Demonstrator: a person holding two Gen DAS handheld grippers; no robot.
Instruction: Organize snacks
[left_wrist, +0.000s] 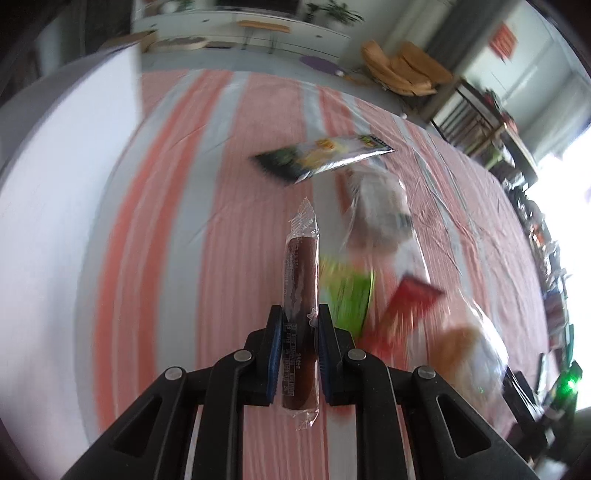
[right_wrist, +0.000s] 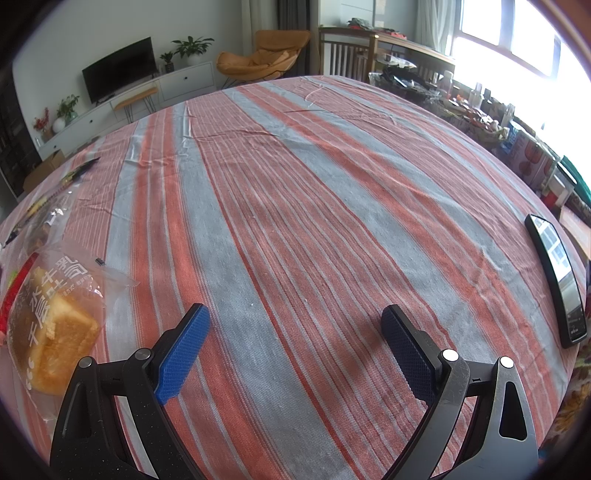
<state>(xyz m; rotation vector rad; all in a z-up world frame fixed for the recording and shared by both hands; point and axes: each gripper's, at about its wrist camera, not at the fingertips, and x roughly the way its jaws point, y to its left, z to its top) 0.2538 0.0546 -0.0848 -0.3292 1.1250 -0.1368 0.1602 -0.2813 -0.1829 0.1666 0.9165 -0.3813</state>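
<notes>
My left gripper (left_wrist: 298, 314) is shut on a brown sausage stick in clear wrap (left_wrist: 301, 291) and holds it above the striped tablecloth (left_wrist: 221, 221). Beyond it lie a dark green and silver snack packet (left_wrist: 321, 155), a clear bag (left_wrist: 380, 210), a lime green packet (left_wrist: 351, 295), a red packet (left_wrist: 406, 306) and a bagged bread loaf (left_wrist: 461, 350), all blurred. My right gripper (right_wrist: 295, 317) is open and empty above the cloth (right_wrist: 314, 203). The bread loaf in its clear bag (right_wrist: 51, 325) lies at its left.
A white box or bin (left_wrist: 62, 192) stands at the left in the left wrist view. A black phone (right_wrist: 557, 280) lies at the table's right edge. Several small packets (right_wrist: 74, 173) lie at the far left. Cluttered shelves stand beyond the right edge.
</notes>
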